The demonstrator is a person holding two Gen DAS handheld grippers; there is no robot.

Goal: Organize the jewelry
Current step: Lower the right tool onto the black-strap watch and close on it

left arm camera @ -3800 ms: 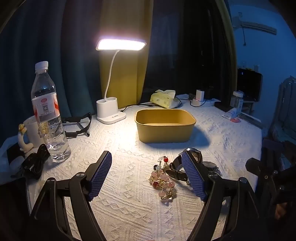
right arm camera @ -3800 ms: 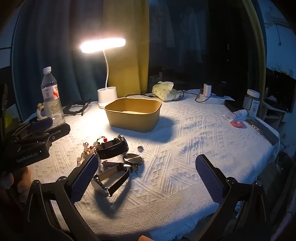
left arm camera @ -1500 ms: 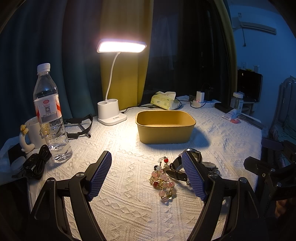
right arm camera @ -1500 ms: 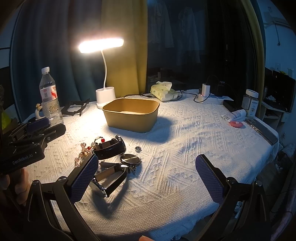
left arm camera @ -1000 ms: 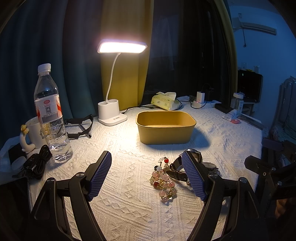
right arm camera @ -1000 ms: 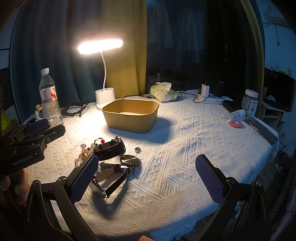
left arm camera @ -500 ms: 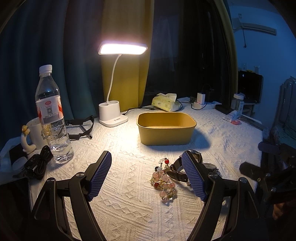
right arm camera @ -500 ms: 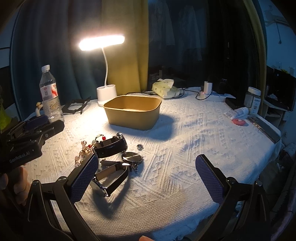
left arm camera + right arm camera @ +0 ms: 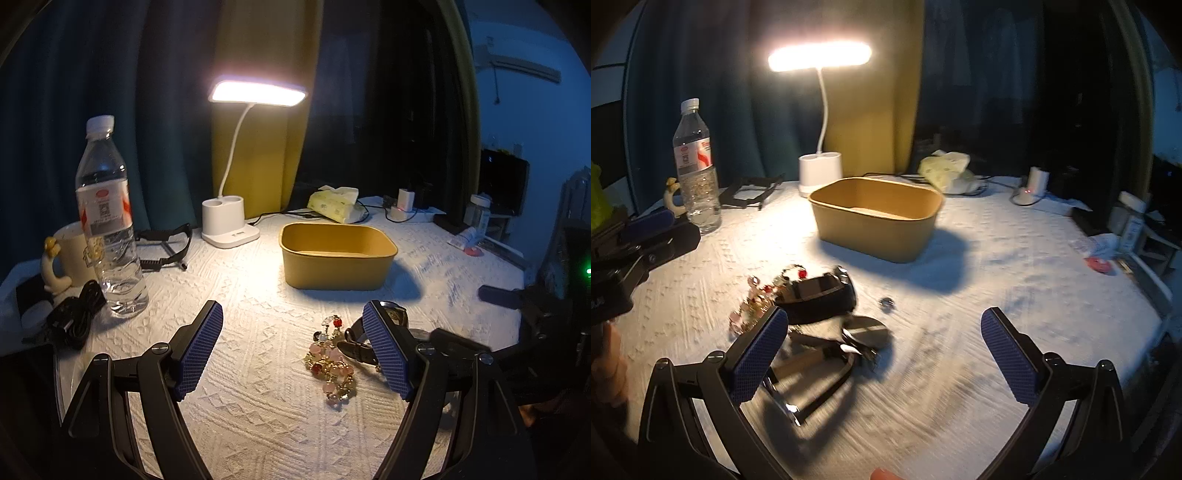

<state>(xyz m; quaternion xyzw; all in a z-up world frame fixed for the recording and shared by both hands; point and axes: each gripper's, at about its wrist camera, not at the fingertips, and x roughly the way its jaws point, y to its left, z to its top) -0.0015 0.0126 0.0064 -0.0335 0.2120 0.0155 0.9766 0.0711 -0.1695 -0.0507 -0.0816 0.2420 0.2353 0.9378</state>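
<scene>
A pink and red bead bracelet [image 9: 330,365] lies on the white cloth between my left gripper's open fingers, near the right one. My left gripper [image 9: 293,350] is open and empty. Black-strap watches [image 9: 360,349] lie just right of the beads. In the right wrist view the beads [image 9: 753,301], a black watch [image 9: 822,295], a round metal piece [image 9: 868,328], a strap watch [image 9: 809,376] and a small ring [image 9: 887,302] lie ahead. My right gripper [image 9: 884,360] is open and empty above them. The yellow box [image 9: 336,254] stands beyond, also in the right wrist view [image 9: 875,218].
A lit desk lamp [image 9: 231,221] stands behind the box. A water bottle [image 9: 107,221], a mug [image 9: 68,254] and black cables [image 9: 74,314] stand at the left. A tissue pack [image 9: 334,203] and a charger [image 9: 402,203] lie at the back. The table edge is at the right.
My right gripper has moved forward and down toward the watches; its view is blurred by motion. My left gripper has barely moved.
</scene>
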